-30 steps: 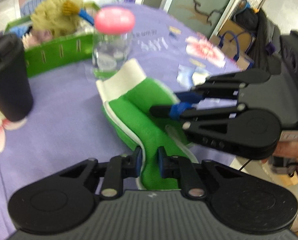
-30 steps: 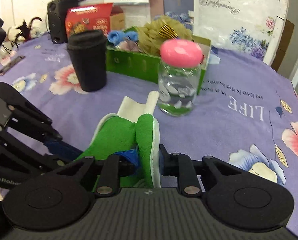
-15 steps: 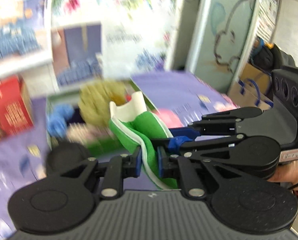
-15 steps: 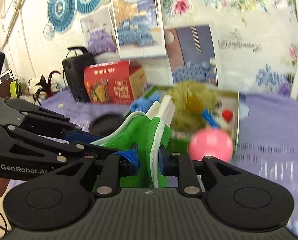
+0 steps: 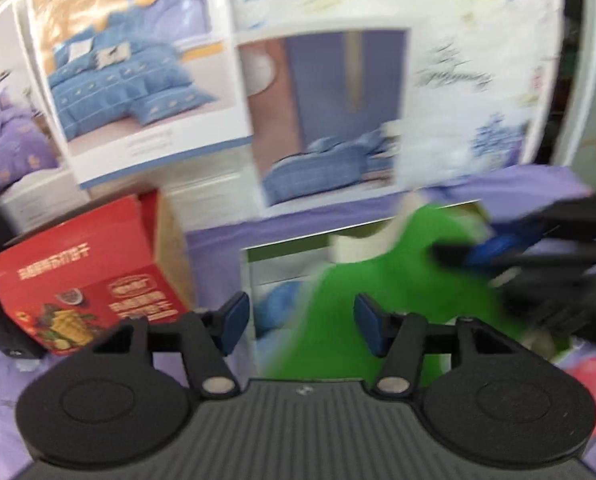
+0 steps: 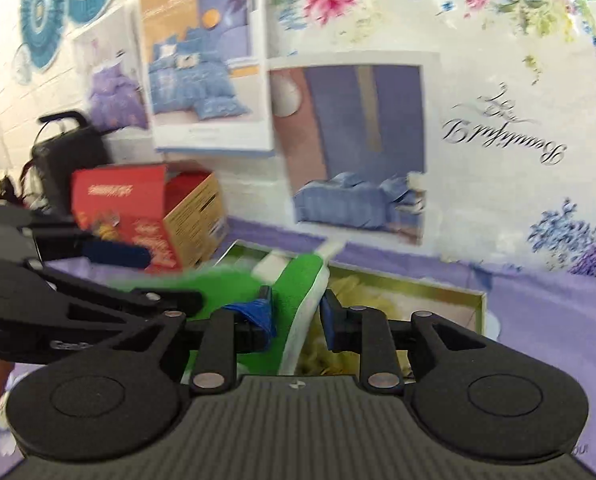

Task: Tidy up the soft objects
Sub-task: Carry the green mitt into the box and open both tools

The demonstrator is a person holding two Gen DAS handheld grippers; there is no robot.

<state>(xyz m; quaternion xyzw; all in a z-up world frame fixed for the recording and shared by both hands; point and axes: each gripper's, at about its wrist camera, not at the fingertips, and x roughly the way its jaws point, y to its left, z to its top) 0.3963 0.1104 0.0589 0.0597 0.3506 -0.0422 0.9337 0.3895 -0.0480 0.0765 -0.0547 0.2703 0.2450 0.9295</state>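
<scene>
Left gripper [image 5: 302, 322]: jaws spread wide apart, gripping nothing; the green cloth [image 5: 381, 292] hangs just beyond and right of the gap, blurred. Right gripper [image 6: 296, 317]: jaws parted, the cloth's white-edged fold [image 6: 301, 316] standing between them; contact with the pads cannot be confirmed. The cloth sits over the open green box [image 6: 477, 304], which rests on the purple-covered desk [image 6: 545, 320]; a yellowish fluffy item [image 6: 361, 292] and a blue soft item [image 5: 282, 300] lie inside the box. Far left, a red carton [image 5: 86, 280] stands on the desk. Bedding posters [image 6: 349, 144] cover the far wall.
</scene>
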